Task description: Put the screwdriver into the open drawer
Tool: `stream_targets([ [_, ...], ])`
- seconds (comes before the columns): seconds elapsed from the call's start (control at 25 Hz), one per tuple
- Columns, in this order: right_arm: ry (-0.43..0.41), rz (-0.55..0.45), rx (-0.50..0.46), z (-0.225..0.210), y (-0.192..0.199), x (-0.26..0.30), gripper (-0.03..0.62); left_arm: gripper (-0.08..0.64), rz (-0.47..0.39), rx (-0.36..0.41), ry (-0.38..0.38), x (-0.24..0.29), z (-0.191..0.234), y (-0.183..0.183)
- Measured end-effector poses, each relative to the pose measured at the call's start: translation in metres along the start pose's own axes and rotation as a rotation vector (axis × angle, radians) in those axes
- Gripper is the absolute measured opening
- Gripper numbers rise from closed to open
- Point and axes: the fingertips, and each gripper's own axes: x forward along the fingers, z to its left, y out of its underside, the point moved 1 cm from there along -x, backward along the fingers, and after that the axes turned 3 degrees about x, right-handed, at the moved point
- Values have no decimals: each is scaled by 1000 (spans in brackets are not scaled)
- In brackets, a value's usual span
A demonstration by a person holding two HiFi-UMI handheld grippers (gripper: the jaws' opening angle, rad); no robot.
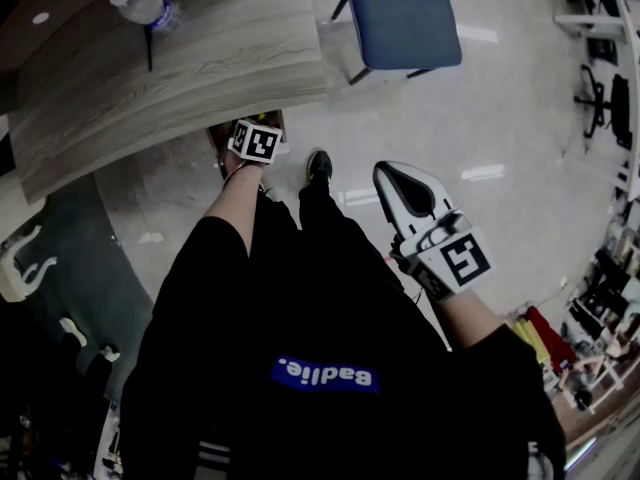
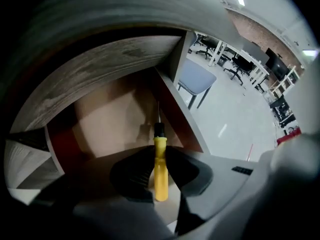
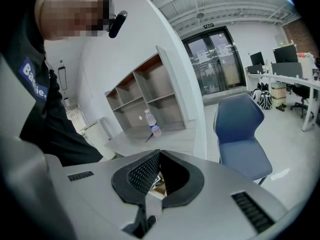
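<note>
A screwdriver [image 2: 161, 179] with a yellow handle sits upright between the black jaws of my left gripper [image 2: 160, 153], which is shut on the handle. Its thin blade points down into the open drawer [image 2: 102, 119], a brown box with reddish side walls under the wooden table edge [image 2: 95, 69]. In the head view only that gripper's marker cube [image 1: 255, 140] shows, right at the drawer's brown edge [image 1: 214, 136] below the table. My right gripper [image 1: 392, 174] hangs apart over the floor, its pads meeting at the tips with nothing held.
On the wooden table [image 1: 190, 63] stand a water bottle [image 1: 146, 8] and a thin dark stick [image 1: 150, 48]. A blue chair [image 1: 405, 18] is beside the table. The person's shoe [image 1: 319, 165] is near the drawer. A shelf unit [image 3: 145, 96] stands against the wall.
</note>
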Motion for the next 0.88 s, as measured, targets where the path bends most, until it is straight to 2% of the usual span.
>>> stream_targets([
  [0.6,34,17,11,-10,8,-1,29,78,-23,-66,17,17,-2,-2],
  [0.88,41,27,-5,-11,9,1,29,96,-27,-71,1,23,-2,-1],
])
